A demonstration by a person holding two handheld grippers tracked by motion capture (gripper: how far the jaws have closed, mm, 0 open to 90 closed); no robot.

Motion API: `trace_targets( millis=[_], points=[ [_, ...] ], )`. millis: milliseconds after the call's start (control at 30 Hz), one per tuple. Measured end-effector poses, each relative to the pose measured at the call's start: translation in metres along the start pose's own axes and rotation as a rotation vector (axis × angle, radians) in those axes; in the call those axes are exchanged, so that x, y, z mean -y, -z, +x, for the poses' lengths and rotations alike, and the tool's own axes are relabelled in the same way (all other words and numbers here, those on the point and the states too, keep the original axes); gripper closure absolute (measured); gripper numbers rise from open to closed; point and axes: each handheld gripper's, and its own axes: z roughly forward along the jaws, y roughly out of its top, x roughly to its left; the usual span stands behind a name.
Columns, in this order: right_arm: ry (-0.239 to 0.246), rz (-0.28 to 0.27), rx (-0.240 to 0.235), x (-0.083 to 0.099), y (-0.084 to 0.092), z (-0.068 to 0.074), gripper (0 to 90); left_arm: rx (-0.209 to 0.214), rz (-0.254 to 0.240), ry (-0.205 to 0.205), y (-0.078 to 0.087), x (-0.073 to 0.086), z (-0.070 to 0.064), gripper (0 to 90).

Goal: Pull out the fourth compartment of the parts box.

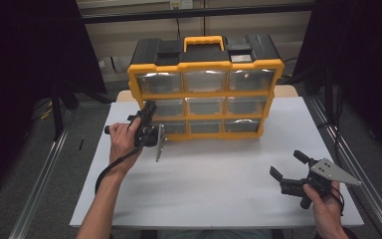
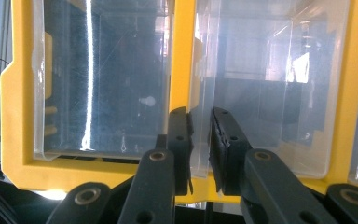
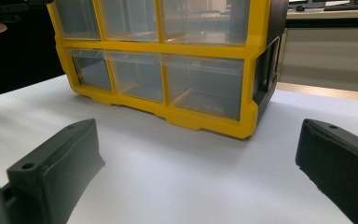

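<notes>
A yellow and black drawer organizer point(image 1: 206, 65) with clear drawers stands upright at the back of the white table point(image 1: 204, 189). My left gripper point(image 1: 150, 108) is turned on its side against the left column, at the middle-row drawer point(image 1: 169, 107). In the left gripper view its jaws point(image 2: 200, 140) stand close together on the front lip of a clear drawer point(image 2: 261, 93), next to a yellow divider point(image 2: 182, 56). My right gripper point(image 1: 287, 164) is held open above the table at the front right. In the right gripper view it point(image 3: 198, 140) faces the organizer point(image 3: 205, 49), with nothing between its jaws.
The organizer has a yellow carry handle point(image 1: 204, 40) on top. Metal rails point(image 1: 40, 174) run along both sides of the table, with dark curtains beyond. White tabletop point(image 3: 168, 177) lies between the organizer and my right gripper.
</notes>
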Motion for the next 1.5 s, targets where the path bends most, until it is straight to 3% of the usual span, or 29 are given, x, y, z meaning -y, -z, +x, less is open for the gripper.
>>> trace_targets(
  millis=[100, 133, 233, 433, 467, 567, 767, 1500],
  points=[
    [0.0, 0.001, -0.004, 0.0, 0.0, 0.0, 0.0, 0.001, 0.002, 0.003, 0.0, -0.001, 0.0, 79.2],
    [0.0, 0.001, -0.003, 0.0, 0.0, 0.0, 0.0, -0.002, 0.025, -0.036, 0.002, -0.002, 0.003, 79.1],
    [0.0, 0.001, -0.003, 0.0, 0.0, 0.0, 0.0, 0.006, 0.027, -0.02, 0.004, -0.002, 0.002, 79.1],
    [0.008, 0.0, -0.005, 0.0, 0.0, -0.001, 0.0, -0.007, 0.02, -0.042, 0.008, -0.002, 0.003, 79.1],
    [0.008, 0.0, -0.007, 0.0, 0.0, 0.0, 0.0, 0.0, 0.023, -0.022, 0.008, -0.002, 0.001, 79.1],
    [0.013, 0.002, -0.011, 0.0, 0.0, 0.0, 0.0, -0.011, 0.031, -0.051, 0.011, -0.003, 0.003, 79.2],
    [0.013, -0.002, -0.01, 0.0, 0.001, 0.0, 0.0, -0.003, 0.023, -0.02, 0.012, -0.003, 0.001, 79.1],
    [0.011, -0.001, -0.011, 0.0, 0.001, 0.0, 0.0, -0.013, 0.019, -0.038, 0.017, -0.004, 0.002, 79.1]
  ],
)
